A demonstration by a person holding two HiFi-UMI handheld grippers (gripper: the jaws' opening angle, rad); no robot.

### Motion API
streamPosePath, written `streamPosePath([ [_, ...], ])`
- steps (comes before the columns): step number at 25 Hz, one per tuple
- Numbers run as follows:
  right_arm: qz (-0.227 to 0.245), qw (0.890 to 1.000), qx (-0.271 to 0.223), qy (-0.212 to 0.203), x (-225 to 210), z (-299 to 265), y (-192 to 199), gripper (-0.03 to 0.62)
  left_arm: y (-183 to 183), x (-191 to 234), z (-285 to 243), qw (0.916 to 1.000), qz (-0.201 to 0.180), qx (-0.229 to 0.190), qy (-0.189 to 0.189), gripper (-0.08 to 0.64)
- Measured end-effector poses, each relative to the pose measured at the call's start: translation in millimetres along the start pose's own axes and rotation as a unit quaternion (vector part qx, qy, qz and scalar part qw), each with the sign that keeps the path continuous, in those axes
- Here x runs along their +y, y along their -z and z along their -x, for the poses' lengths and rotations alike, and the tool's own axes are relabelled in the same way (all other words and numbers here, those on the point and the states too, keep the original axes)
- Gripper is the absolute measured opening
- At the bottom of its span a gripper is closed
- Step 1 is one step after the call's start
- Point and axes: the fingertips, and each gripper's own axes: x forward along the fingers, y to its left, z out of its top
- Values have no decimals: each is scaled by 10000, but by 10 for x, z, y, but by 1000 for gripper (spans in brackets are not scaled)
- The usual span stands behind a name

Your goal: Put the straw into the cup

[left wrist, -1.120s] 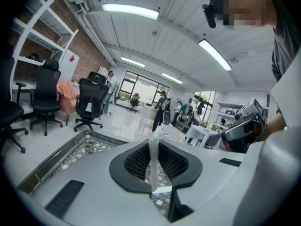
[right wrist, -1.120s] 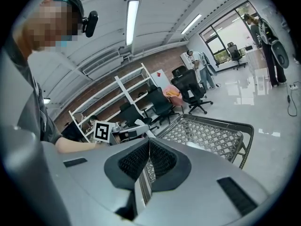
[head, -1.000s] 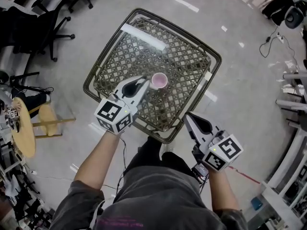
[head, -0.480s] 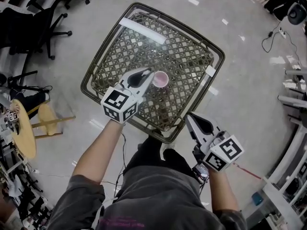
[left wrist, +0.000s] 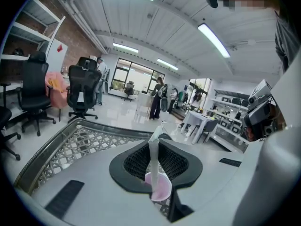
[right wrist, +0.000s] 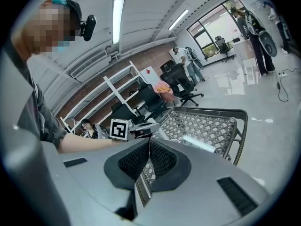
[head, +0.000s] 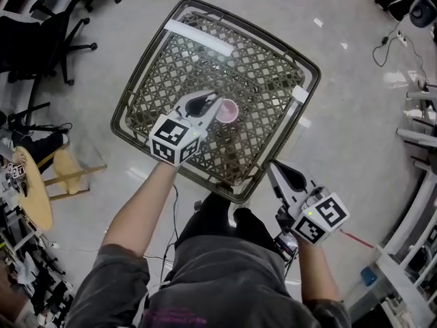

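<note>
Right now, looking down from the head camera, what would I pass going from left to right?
From the left: round wooden table → left gripper → pink cup → right gripper. The straw overlaps the left gripper, so it is left out.

We find no words, numbers or brand names that can be read in this scene. The marker cube (head: 176, 139) on the left gripper (head: 216, 101) and the second marker cube (head: 321, 219) on the right gripper (head: 274, 165) carry only black-and-white square patterns, without letters. Nearest us, a purple print (head: 174, 316) on the person's grey shirt is too blurred to make out.
</note>
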Motion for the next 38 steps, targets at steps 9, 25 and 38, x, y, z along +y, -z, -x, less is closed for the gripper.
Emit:
streamPosePath([
  [9,-106,9999,49,-27,-38,-54,110,14,216,15,-160,9998,-37,202,73,55],
  [25,-279,9995,136,52,-116,0,234,14,479,66,-261,9993,58,378,57,55],
  [38,-285,9994,128,164,-170,68,268,14,565,86,-288,9992,28,397,15,55],
])
